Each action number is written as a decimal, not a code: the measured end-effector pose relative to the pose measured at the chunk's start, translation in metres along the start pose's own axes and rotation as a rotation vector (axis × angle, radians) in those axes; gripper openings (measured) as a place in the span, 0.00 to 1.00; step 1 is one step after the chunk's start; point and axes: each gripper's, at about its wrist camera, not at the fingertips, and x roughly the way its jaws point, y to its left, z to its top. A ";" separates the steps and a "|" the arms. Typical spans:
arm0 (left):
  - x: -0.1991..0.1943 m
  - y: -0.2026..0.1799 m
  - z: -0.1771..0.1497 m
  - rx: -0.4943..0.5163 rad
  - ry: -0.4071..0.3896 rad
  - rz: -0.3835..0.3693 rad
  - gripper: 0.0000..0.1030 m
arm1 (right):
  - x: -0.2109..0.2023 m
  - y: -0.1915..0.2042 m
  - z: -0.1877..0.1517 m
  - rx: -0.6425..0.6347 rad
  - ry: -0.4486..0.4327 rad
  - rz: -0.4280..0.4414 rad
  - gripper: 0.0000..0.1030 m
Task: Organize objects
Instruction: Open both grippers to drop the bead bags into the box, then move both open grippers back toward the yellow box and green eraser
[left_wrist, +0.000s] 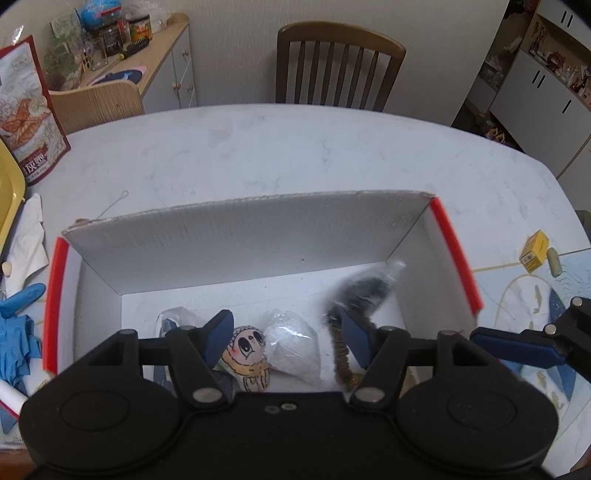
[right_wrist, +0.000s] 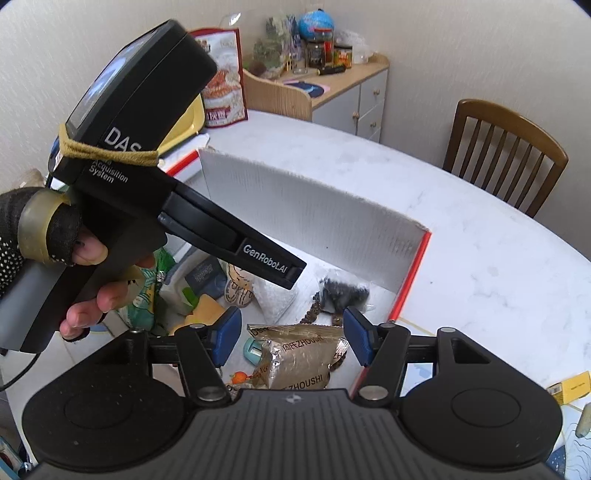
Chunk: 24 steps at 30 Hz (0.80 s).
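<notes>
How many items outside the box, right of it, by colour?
Yellow: 1, the small carton
Pale olive: 1, the capsule-shaped piece beside the carton
Total: 2
Both lie on the table, right of the box.

left gripper (left_wrist: 288, 339): black, blue pads | hand (right_wrist: 79, 280): black fingerless glove, white-dotted cuff

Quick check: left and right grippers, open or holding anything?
Left gripper: open, empty, over the box.
Right gripper: open, empty, above the snack packet.
</notes>
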 end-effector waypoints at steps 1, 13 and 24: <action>-0.004 -0.002 0.000 0.000 -0.008 -0.002 0.65 | -0.005 -0.001 -0.001 0.001 -0.006 0.000 0.59; -0.054 -0.050 -0.006 0.035 -0.114 -0.024 0.73 | -0.063 -0.023 -0.012 -0.003 -0.038 -0.045 0.61; -0.077 -0.119 -0.016 0.082 -0.179 -0.045 0.76 | -0.119 -0.075 -0.046 0.043 -0.094 -0.060 0.68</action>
